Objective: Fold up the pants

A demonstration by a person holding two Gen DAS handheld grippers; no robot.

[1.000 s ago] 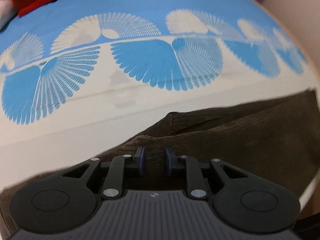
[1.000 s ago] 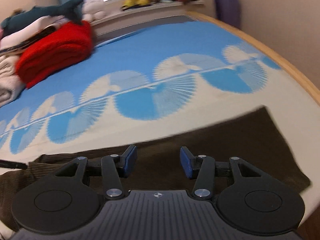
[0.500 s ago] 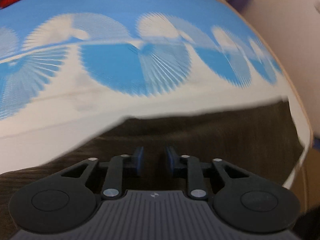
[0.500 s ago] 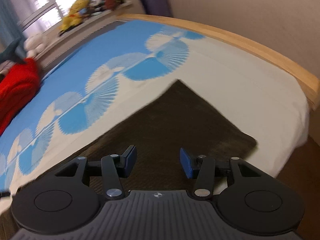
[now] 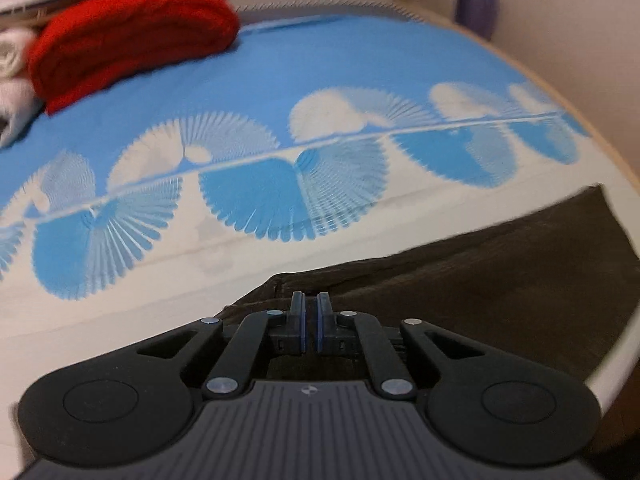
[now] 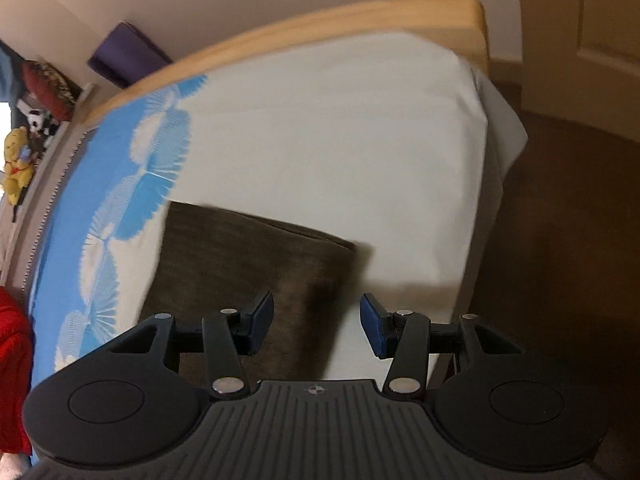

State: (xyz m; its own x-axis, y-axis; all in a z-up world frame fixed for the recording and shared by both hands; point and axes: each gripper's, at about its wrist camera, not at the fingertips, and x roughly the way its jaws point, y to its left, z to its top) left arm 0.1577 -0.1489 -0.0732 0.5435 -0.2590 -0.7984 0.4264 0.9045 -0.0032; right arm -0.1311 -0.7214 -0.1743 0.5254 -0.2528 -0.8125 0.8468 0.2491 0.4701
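Swinging toward the bed's [image 6: 340, 140] corner, right gripper [image 6: 317, 322] gapes empty above pants [image 6: 248, 264]; left gripper [image 5: 310, 320] nearly closed, pinching their edge at 12 o'clock.

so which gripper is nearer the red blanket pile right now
Probably the left. The left gripper faces the red blanket across the blue bedspread. The right gripper points toward the bed's foot, red blanket at its far left edge.
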